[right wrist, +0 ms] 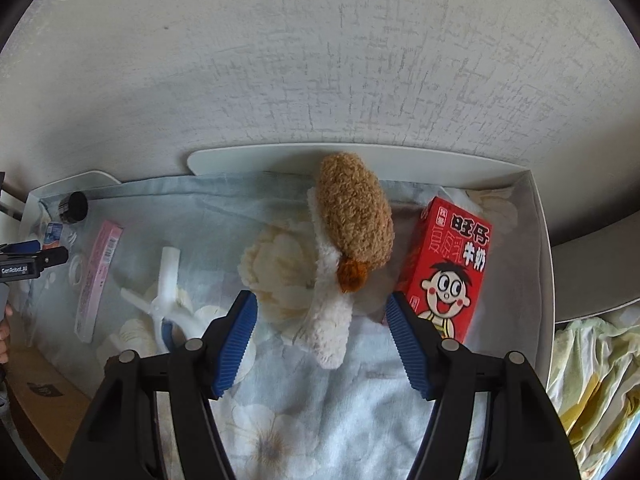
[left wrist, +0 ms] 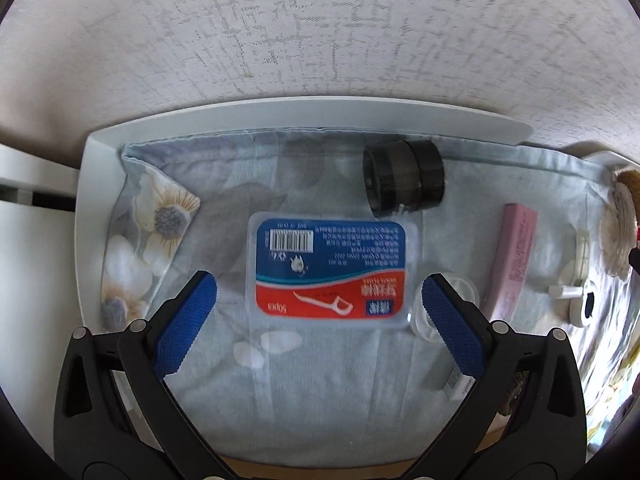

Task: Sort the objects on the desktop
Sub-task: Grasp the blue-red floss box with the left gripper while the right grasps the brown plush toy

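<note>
Currently your left gripper [left wrist: 320, 302] stands wide open and holds nothing; its blue-padded fingers [left wrist: 186, 326] flank the near end of a clear rectangular plastic floss-pick box with a blue and red label [left wrist: 330, 270], which lies flat on the pale blue floral cloth [left wrist: 320, 392]. At one o'clock from that box, a black cylindrical jar [left wrist: 404, 178] lies on its side near the white tray's back wall [left wrist: 304, 114]. At three o'clock, a long pink carton [left wrist: 510, 256] lies flat, and beyond it a white plastic hook piece [left wrist: 576, 280]. A small clear round cap [left wrist: 444, 308] sits partly behind your right-hand finger.

Your right gripper [right wrist: 322, 336] is likewise open and empty. Between its blue fingers [right wrist: 236, 346], toward twelve o'clock, lies a brown and white plush toy [right wrist: 348, 240], its white end reaching closest to the tips. At two o'clock, a red milk carton with a cartoon face [right wrist: 448, 268] rests on the cloth, just beside the plush toy; contact cannot be determined. At nine o'clock, in the right wrist view, you see the pink carton, the hook piece and, at the frame edge, your left gripper.
</note>
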A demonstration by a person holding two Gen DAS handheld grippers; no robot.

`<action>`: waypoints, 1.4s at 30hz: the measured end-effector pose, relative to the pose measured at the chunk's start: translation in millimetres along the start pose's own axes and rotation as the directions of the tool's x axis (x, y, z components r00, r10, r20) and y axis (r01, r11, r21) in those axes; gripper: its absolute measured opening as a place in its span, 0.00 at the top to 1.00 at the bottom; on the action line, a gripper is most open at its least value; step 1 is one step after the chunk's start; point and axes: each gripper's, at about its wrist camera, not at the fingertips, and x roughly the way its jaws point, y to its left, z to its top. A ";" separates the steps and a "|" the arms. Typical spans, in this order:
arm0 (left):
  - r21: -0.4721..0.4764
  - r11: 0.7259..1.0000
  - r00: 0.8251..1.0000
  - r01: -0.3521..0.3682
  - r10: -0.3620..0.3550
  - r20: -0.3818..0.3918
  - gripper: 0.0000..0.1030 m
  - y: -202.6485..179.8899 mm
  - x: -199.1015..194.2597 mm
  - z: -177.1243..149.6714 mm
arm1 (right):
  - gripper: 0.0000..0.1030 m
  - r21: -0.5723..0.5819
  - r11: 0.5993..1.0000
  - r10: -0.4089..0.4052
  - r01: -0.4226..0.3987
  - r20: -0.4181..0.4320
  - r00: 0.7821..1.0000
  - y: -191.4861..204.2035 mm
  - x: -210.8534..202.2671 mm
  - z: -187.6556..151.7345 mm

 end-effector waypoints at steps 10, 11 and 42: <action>-0.077 0.997 0.999 0.027 -0.029 -0.025 0.01 5.0 15.6 11.1 | 0.39 -0.022 0.998 -0.052 0.052 0.019 0.998 -3.2 23.7 21.9; -0.079 0.997 0.999 0.025 -0.026 -0.021 0.01 4.7 15.9 10.9 | 0.39 -0.029 0.998 -0.057 0.057 0.021 0.998 -2.4 24.9 23.2; -0.052 0.995 0.989 0.087 -0.079 0.126 0.24 -17.3 -73.7 -31.8 | 0.71 -0.029 0.998 0.054 -0.051 0.127 0.990 0.9 -44.9 7.9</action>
